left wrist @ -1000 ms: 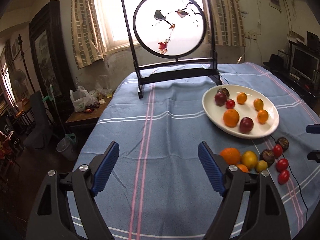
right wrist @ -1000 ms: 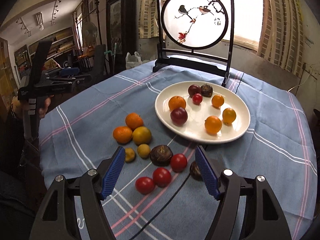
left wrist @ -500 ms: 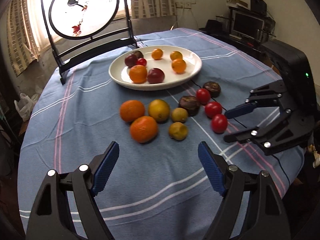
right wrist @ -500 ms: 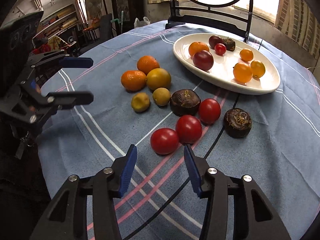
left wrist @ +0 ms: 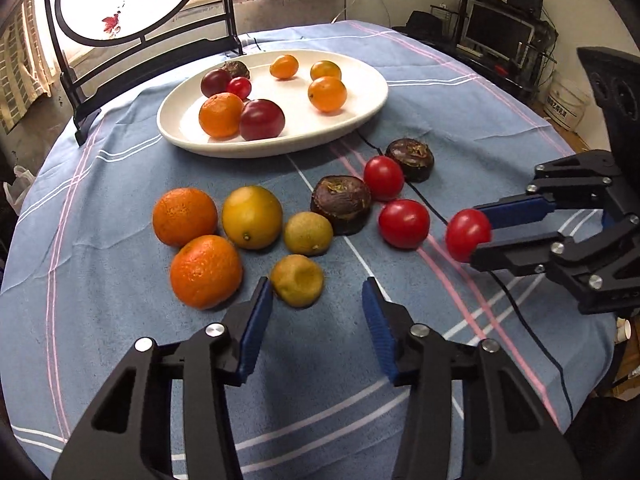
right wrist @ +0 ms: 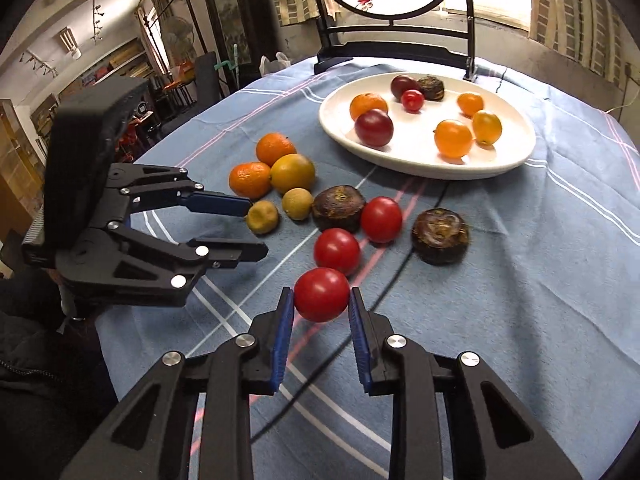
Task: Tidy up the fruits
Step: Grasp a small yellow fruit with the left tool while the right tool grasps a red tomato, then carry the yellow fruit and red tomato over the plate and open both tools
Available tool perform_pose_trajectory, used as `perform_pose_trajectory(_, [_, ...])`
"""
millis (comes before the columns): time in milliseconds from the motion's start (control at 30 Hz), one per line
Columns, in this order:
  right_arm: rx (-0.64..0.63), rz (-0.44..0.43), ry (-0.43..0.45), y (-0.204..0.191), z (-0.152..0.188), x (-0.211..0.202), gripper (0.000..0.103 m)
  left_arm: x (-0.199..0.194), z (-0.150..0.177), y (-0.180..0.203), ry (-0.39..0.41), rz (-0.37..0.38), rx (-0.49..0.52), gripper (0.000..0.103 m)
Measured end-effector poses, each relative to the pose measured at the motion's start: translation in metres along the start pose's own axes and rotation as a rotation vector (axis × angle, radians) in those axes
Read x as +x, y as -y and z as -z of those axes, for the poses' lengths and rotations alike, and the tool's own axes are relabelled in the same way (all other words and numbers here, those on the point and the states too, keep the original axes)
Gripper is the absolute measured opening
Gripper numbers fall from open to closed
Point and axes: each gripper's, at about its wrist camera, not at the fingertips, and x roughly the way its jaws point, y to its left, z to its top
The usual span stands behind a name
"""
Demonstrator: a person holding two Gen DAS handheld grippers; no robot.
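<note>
Loose fruit lies on the blue cloth: two oranges, a yellow citrus point(left wrist: 252, 216), small yellow-green fruits, two dark brown fruits and red tomatoes. A white plate point(left wrist: 372, 100) point(right wrist: 516, 160) holds several more. My right gripper point(right wrist: 322, 300) point(left wrist: 480, 232) is shut on a red tomato point(right wrist: 322, 294) point(left wrist: 467, 234), at cloth level. My left gripper point(left wrist: 318, 292) point(right wrist: 256, 226) is open, its fingertips just short of a dented small yellow-green fruit point(left wrist: 297, 285) point(right wrist: 262, 217).
A black-framed round screen point(left wrist: 132, 0) stands behind the plate. A black cable point(left wrist: 516, 300) runs across the cloth under the tomatoes. The table edge curves near both grippers. A monitor point(left wrist: 500, 36) and furniture stand beyond.
My right gripper closed in on the nearest red tomato and now grips it. My left gripper moved forward to the small yellow-green fruit and narrowed its opening.
</note>
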Motion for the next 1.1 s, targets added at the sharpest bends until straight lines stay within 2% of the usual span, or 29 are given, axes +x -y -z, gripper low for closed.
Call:
perform_pose_trajectory(67, [0.002,-0.003,0.003,0.002,0.001,-0.001,0.027,0.002,-0.003,-0.002,-0.001,-0.004,-0.016,0.044])
perform_pose_trajectory(133, [0.004,-0.007,0.006,0.004,0.001,-0.001,0.027,0.003,-0.005,-0.004,-0.001,-0.013,-0.025,0.031])
perform_pose_trajectory(200, [0.004,-0.011,0.011,0.005,0.001,-0.001,0.027,0.001,-0.006,-0.007,-0.001,-0.012,-0.033,0.025])
perform_pose_trajectory(267, [0.005,-0.016,0.016,0.005,0.001,-0.002,0.027,-0.002,-0.006,-0.009,-0.002,0.011,-0.032,0.025])
perform_pose_trajectory(433, [-0.002,-0.011,0.04,0.004,-0.001,-0.009,0.027,-0.024,-0.003,-0.005,0.057,0.005,0.006,0.024])
perform_pose_trajectory(633, [-0.003,-0.002,0.085,0.005,-0.008,-0.023,0.027,-0.052,-0.013,-0.014,0.141,-0.009,-0.022,0.024])
perform_pose_trajectory(867, [-0.012,0.035,0.151,0.012,-0.031,-0.041,0.027,-0.064,-0.046,-0.026,0.206,-0.044,-0.045,0.024])
perform_pose_trajectory(1100, [0.0,0.057,0.234,0.03,-0.073,-0.051,0.027,-0.058,-0.092,-0.04,0.252,-0.1,-0.063,0.024])
